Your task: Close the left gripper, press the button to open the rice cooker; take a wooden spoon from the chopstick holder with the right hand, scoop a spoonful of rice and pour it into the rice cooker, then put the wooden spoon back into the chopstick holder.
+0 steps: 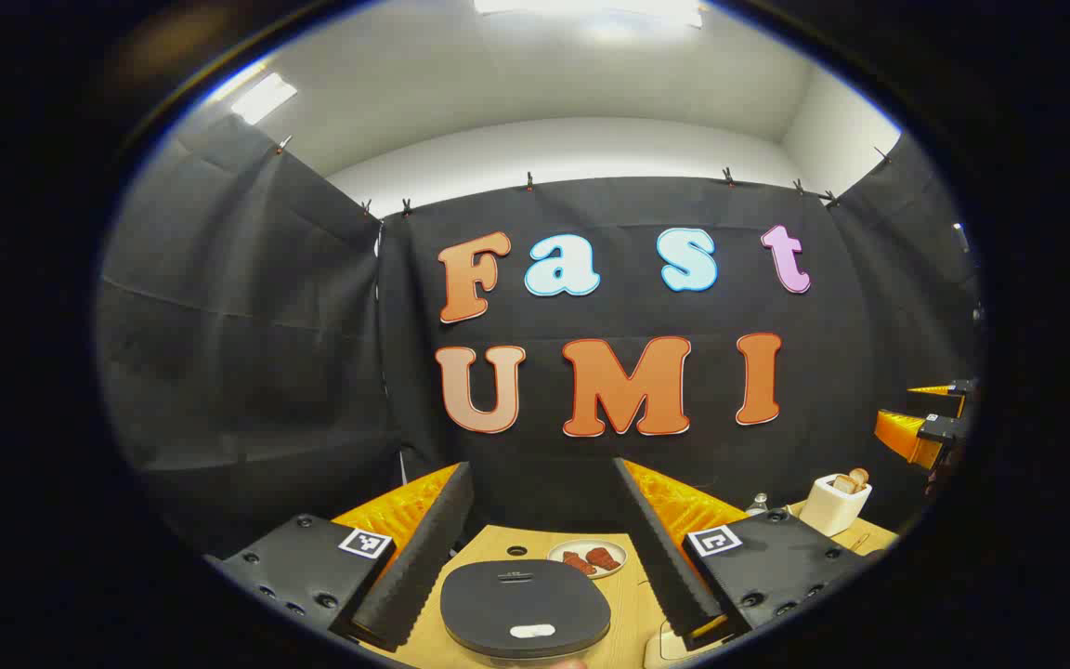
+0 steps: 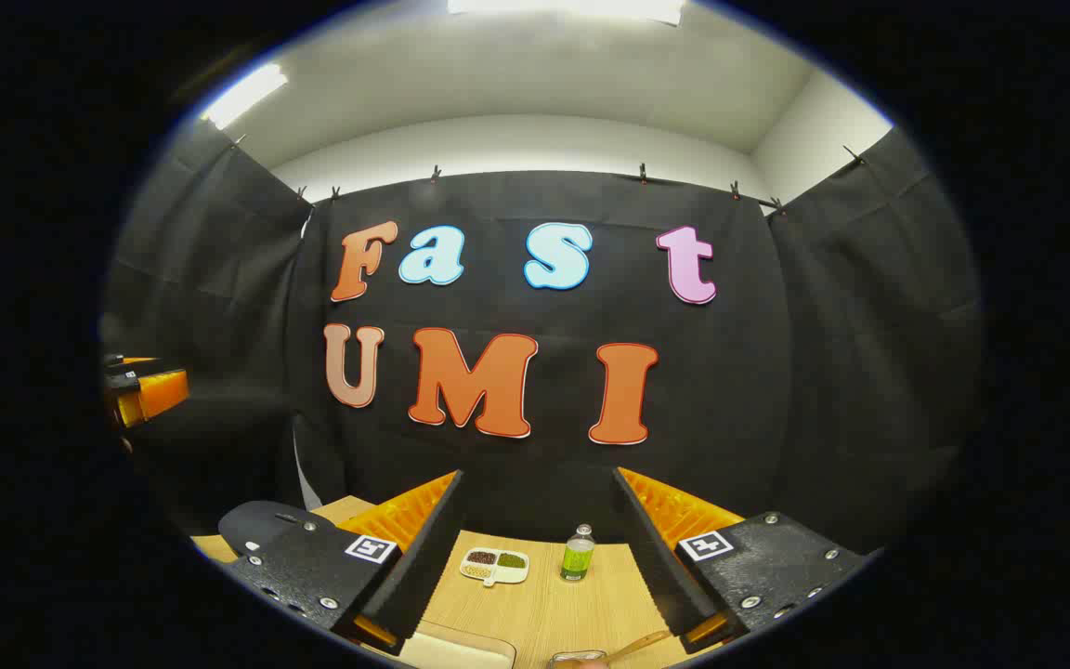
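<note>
a: left gripper view first. the left gripper (image 1: 535, 548) sits with jaws wide and nothing between them. below and between its fingers is the rice cooker (image 1: 526, 609), dark lid down, a pale button near its front edge. it stands on the wooden table (image 1: 632, 604).

b: anything behind the cooker?

a: a small plate (image 1: 588, 557) with reddish-brown pieces on it, just beyond the lid. to the right, a white chopstick holder (image 1: 834, 505) with wooden utensil ends standing up out of it; which is the wooden spoon i cannot tell. the right gripper (image 1: 927, 423) shows at the far right edge, raised well above the table, too cut off to judge its jaws from here.

b: and the right gripper view?

a: different ground. the right gripper (image 2: 540, 548) is also spread wide and empty. between its fingers, farther off on the table, a divided dish (image 2: 495, 565) holding dark, green and pale grains, and beside it a small green bottle (image 2: 578, 553), upright. the cooker's lid edge appears at lower left behind the finger. at the bottom edge a wooden handle (image 2: 637, 643) lies across, partly cut off. the left gripper is seen at the far left edge, held high
</note>
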